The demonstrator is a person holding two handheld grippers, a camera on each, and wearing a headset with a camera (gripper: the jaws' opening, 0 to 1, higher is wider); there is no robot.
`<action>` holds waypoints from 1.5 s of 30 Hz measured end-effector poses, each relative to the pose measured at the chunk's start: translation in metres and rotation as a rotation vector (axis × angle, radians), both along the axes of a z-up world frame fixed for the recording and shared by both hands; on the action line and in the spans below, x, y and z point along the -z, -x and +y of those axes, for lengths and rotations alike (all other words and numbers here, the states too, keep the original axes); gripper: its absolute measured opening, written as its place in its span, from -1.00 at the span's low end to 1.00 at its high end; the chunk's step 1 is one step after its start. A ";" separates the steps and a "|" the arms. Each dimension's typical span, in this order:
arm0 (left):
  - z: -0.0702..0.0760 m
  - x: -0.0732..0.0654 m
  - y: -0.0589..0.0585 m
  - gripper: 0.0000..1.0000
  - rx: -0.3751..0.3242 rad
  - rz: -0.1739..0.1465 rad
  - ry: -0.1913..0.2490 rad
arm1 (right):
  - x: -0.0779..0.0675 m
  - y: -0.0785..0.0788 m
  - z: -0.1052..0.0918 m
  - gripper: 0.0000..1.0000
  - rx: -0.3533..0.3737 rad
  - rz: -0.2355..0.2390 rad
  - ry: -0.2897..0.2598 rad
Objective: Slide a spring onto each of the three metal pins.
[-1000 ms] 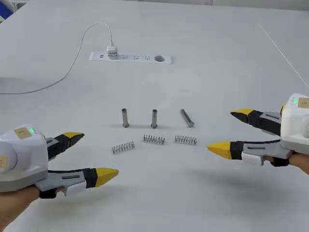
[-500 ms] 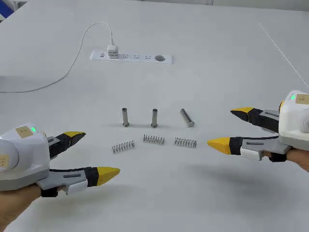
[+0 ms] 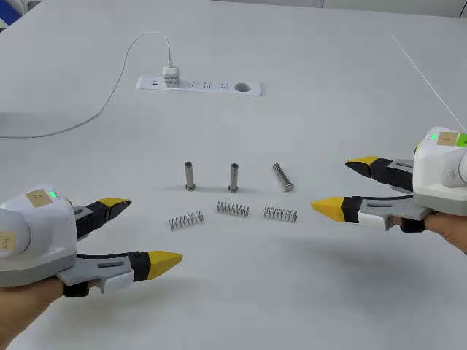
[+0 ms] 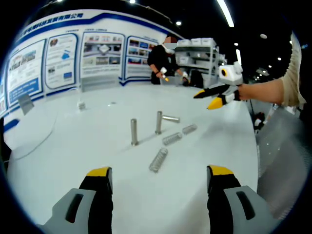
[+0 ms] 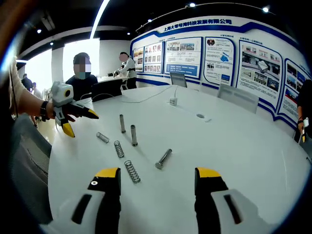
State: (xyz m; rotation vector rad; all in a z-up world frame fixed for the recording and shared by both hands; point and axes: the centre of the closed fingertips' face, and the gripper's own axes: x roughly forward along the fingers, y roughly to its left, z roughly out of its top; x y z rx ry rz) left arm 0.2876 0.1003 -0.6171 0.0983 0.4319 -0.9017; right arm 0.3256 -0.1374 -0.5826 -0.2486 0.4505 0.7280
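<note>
While left claw (image 3: 153, 230) and right claw (image 3: 331, 185) hover wide open, empty, three springs (image 3: 233, 210) lie mid-table, one staged near-edge side of each of the pins (image 3: 233, 177), presumably for pairing.

Head view: high, near, facing forward-down onto table (image 3: 306, 292). Left gripper view: low over table, facing rightward. Right gripper view: low, facing leftward. All three share pins (image 3: 233, 177), springs (image 3: 233, 210) mid-table.
</note>
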 end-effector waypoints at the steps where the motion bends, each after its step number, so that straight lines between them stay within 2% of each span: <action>1: 0.000 0.000 0.000 0.61 -0.001 0.000 0.001 | 0.001 -0.002 0.001 0.22 0.003 0.006 0.008; 10: -0.002 -0.001 -0.001 0.61 0.000 -0.003 0.005 | 0.003 -0.024 0.009 0.12 0.020 0.022 0.034; 22: -0.002 -0.001 -0.002 0.60 -0.005 -0.005 0.010 | 0.013 -0.052 0.020 -0.01 0.046 0.063 0.064; 27: -0.002 -0.002 -0.002 0.59 -0.004 -0.007 0.011 | 0.018 -0.060 0.026 -0.06 0.066 0.086 0.052; 32: -0.001 -0.002 -0.002 0.58 -0.007 -0.006 0.011 | 0.026 -0.064 0.033 -0.13 0.073 0.115 0.065; 45: -0.001 -0.001 -0.001 0.56 -0.012 -0.001 0.020 | 0.039 -0.077 0.035 -0.37 0.117 0.157 0.110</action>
